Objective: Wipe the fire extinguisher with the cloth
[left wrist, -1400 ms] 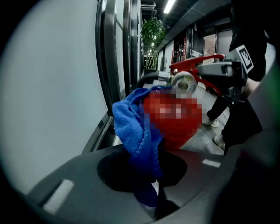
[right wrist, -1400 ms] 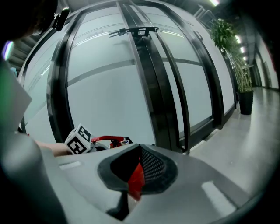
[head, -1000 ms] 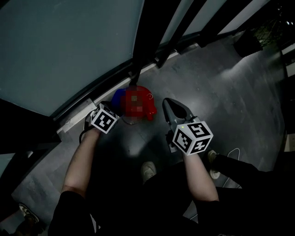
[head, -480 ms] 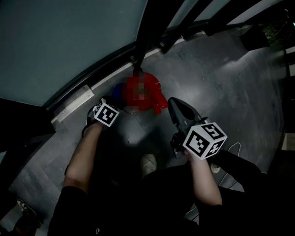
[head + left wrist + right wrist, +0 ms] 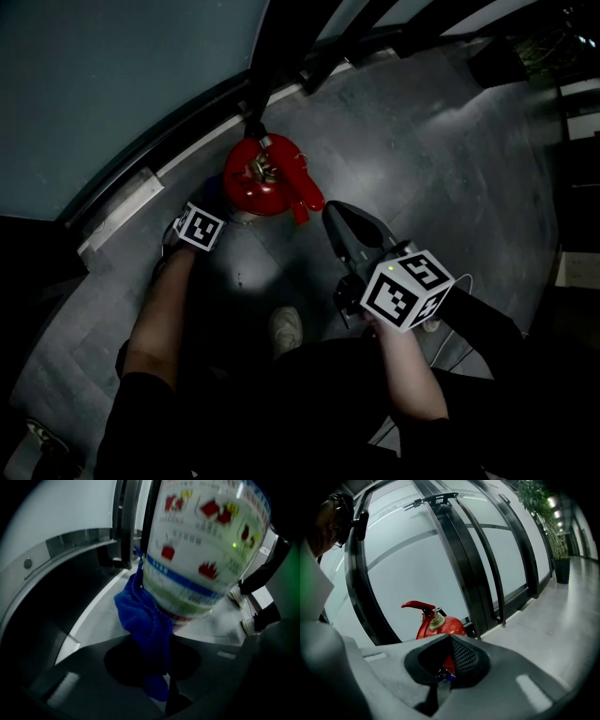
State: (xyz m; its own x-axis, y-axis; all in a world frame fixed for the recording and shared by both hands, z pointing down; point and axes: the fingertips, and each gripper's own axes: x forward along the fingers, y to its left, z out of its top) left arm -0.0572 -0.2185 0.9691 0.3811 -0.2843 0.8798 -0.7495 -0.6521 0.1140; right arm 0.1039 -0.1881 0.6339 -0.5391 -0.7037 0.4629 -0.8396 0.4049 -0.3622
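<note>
A: Location of the fire extinguisher [image 5: 262, 176]?
B: Upright on the grey floor [image 5: 422, 159], at its far edge, close against the dark frame of the glass wall [image 5: 112, 75]. Red body seen from above in the head view, red lever [image 5: 305, 195] turned toward the right gripper.
A: And the cloth [image 5: 146, 620]?
B: Blue, bunched, pinched between the jaws of the left gripper [image 5: 157, 667]. Lying against the side of the cylinder, beside the printed label [image 5: 201, 541].
A: State of the right gripper [image 5: 336, 212]?
B: Jaws closed on each other, holding nothing. Tips aimed at the extinguisher from its right side, near it but apart. In the right gripper view, red cylinder and lever framed just beyond the meeting tips.
A: Anything further in the head view?
B: Both forearms reaching down from the near side. A marker cube [image 5: 408, 289] atop the right gripper. One light shoe [image 5: 284, 328] on the floor between the arms.
</note>
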